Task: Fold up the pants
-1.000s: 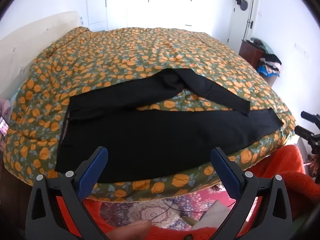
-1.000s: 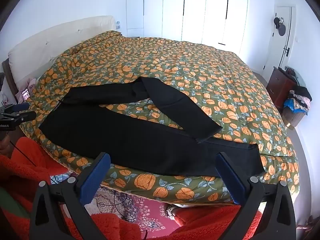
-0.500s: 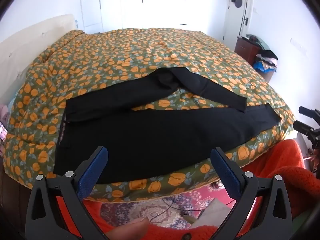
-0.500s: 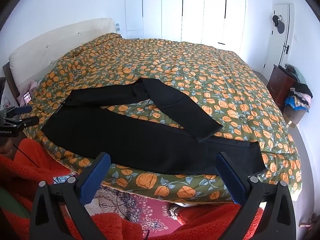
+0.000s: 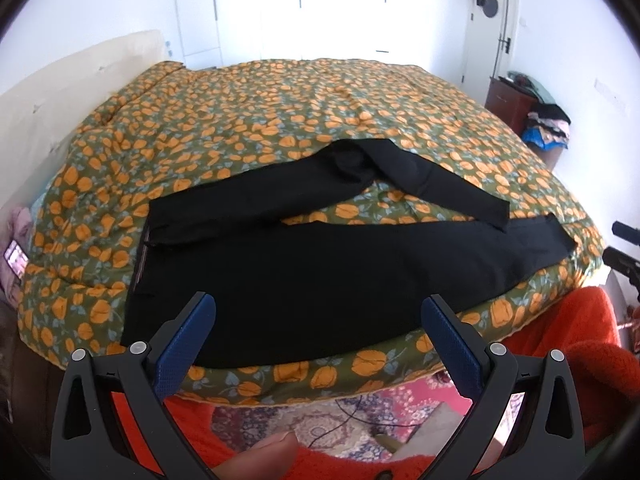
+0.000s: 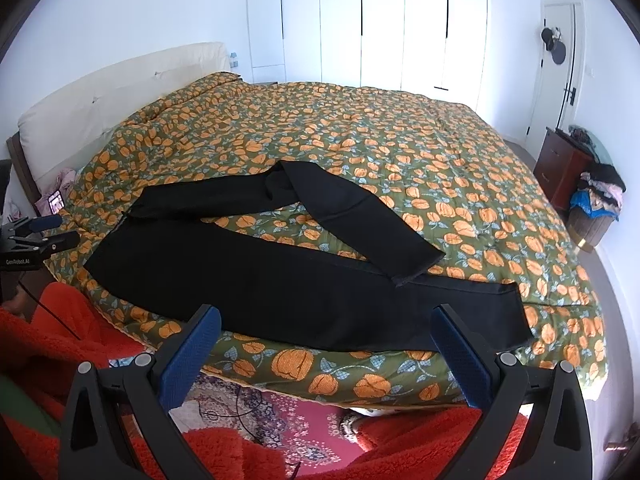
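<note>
I held both grippers back from the near edge of the bed, above the patterned rug (image 5: 360, 420) and my red sleeves, because I wanted the whole garment in sight before I committed to a grasp. My left gripper (image 5: 316, 340) had its blue pads spread wide apart with nothing between them, and my right gripper (image 6: 326, 344) was just the same, wide and empty, so either could go straight down onto cloth. Just past them the black pants (image 5: 320, 272) lay on the orange-flowered quilt (image 5: 280, 120), along the bed's near edge. The waistband sat toward the left end, nearer the headboard (image 6: 100, 120), and one leg ran flat along that edge to the right, its hem near the bed's right corner. The other leg angled away toward the middle of the bed and then doubled back on itself, so its hem lay across the flat leg near the right end. I judged that bent leg had to be straightened and laid over the flat one first. Farther off stood the white wardrobe doors (image 6: 380, 20), and a wooden cabinet (image 6: 560, 160) sat beyond the bed's right side.
</note>
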A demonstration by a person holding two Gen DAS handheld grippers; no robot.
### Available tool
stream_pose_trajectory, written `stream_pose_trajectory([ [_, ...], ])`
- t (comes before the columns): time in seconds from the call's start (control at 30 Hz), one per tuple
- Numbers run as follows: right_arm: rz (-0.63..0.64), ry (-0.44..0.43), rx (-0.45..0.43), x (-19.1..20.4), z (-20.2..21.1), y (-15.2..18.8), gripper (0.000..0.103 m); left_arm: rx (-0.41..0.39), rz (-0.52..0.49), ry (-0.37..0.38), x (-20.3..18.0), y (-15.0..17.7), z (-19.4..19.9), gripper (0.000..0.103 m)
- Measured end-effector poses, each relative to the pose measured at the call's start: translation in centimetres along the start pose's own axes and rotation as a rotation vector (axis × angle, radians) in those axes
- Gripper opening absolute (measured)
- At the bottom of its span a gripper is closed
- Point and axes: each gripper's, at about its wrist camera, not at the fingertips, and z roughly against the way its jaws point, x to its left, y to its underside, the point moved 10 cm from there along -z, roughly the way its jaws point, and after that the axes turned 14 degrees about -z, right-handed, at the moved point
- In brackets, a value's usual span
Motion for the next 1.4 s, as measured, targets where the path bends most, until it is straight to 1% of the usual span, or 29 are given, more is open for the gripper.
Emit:
stream_pose_trajectory([
  [0.1, -0.008, 0.009, -0.001, -0.2, 0.1, -0.1, 0.103, 0.008, -0.009, 0.000, 0.1, 0.0, -0.1, 0.103],
  [0.2, -0.029, 0.004, -0.014, -0.5, 0.3, -0.4, 0.103, 0.004, -0.030, -0.039, 0.3, -0.1, 0.0, 0.103],
  [0.27, -0.038, 0.007, -0.023, -0.7, 0.5, -0.6, 0.103, -0.007, -0.031, -0.049, 0.5, -0.2, 0.3, 0.103],
  [0.47, -0.037, 0.015, -0.026, -1.1, 0.6, -0.6, 0.103, -0.006, -0.029, -0.032, 0.5, -0.3, 0.2, 0.102],
  [0.6, -0.035, 0.006, -0.019, -0.9, 0.6, -0.4, 0.103, 0.000, -0.041, -0.032, 0.1, -0.1, 0.0, 0.102],
  [0.73, -0.025, -0.002, -0.012, -0.5, 0.5, -0.2, 0.103, 0.012, -0.027, -0.022, 0.2, 0.1, -0.2, 0.102],
  [1.07, -0.006, -0.014, -0.007, 0.3, 0.3, 0.0, 0.103, 0.010, -0.022, -0.026, 0.3, 0.1, -0.1, 0.102],
  [1.4, 0.005, -0.020, -0.008, 0.7, 0.4, 0.1, 0.103, 0.000, -0.006, -0.010, 0.3, -0.1, 0.1, 0.102],
])
